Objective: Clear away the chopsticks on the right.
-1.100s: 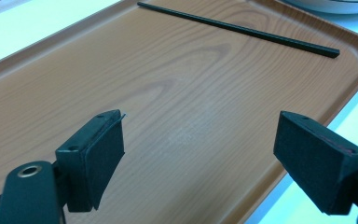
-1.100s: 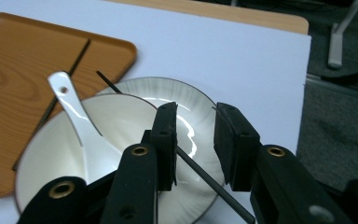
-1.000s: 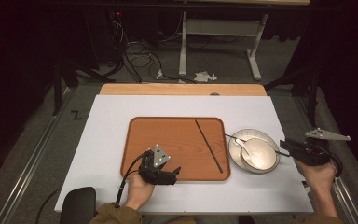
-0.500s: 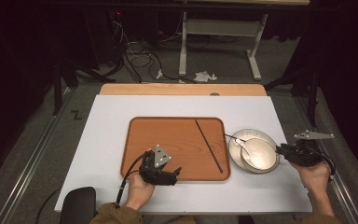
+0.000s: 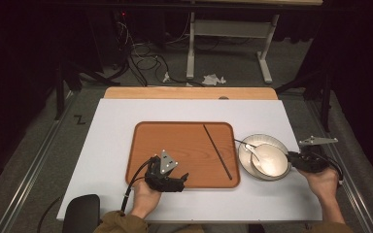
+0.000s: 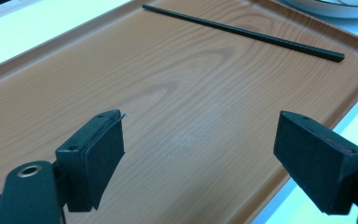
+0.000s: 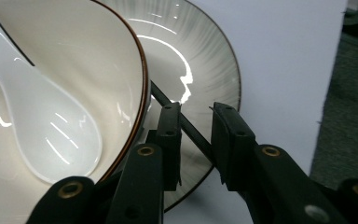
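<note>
While I watch from the high view, my left gripper (image 5: 182,178) rests at the near edge of the wooden tray (image 5: 175,141), and one black chopstick (image 5: 217,151) lies along the tray's right side. Just right of the tray sits the plate (image 5: 245,145) carrying the bowl (image 5: 272,162) and white spoon (image 5: 253,151); my right gripper (image 5: 291,158) meets the plate's right rim.

Through the left gripper view, my jaws stand wide apart, empty, low over the tray, I judge waiting.

Through the right gripper view, a second chopstick (image 7: 165,100) rests on the plate beside the bowl. My jaws straddle it, narrowly parted; whether they pinch it I cannot tell.
</note>
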Demonstrator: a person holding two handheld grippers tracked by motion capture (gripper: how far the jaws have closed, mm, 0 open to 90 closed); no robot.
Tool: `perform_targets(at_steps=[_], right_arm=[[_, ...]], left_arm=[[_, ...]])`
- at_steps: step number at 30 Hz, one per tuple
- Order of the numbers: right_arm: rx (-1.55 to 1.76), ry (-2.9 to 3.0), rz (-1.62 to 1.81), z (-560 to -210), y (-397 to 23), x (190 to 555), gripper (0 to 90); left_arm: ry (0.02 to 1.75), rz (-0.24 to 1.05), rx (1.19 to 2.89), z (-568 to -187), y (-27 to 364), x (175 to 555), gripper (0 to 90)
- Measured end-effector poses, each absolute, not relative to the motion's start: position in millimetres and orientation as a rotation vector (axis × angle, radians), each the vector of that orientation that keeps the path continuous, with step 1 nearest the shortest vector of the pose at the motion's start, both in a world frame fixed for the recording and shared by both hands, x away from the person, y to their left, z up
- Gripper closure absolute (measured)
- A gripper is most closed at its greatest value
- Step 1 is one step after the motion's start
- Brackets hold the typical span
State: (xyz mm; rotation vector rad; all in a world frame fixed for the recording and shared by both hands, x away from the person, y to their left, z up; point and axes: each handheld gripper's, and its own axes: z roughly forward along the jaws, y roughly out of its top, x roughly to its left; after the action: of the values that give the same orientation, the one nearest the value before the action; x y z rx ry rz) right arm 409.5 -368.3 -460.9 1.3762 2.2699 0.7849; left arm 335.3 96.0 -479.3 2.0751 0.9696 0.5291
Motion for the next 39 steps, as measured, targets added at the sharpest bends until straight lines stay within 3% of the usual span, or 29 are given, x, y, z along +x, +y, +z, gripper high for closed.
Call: perform_targets(at_steps=[13,21,39], right_arm=[[1.371,2.300,0.768,-470,-368,412,84.8],[1.379,2.279,0.775,-469,-367,411,85.7],[1.293,2.106,1.020,-422,-355,388,86.0]], left_arm=[[0.963,0.530,2.071,-479,96,334,16.4],[0.965,0.527,2.067,-479,96,334,16.4],[1.000,0.529,2.041,-475,104,336,16.4]])
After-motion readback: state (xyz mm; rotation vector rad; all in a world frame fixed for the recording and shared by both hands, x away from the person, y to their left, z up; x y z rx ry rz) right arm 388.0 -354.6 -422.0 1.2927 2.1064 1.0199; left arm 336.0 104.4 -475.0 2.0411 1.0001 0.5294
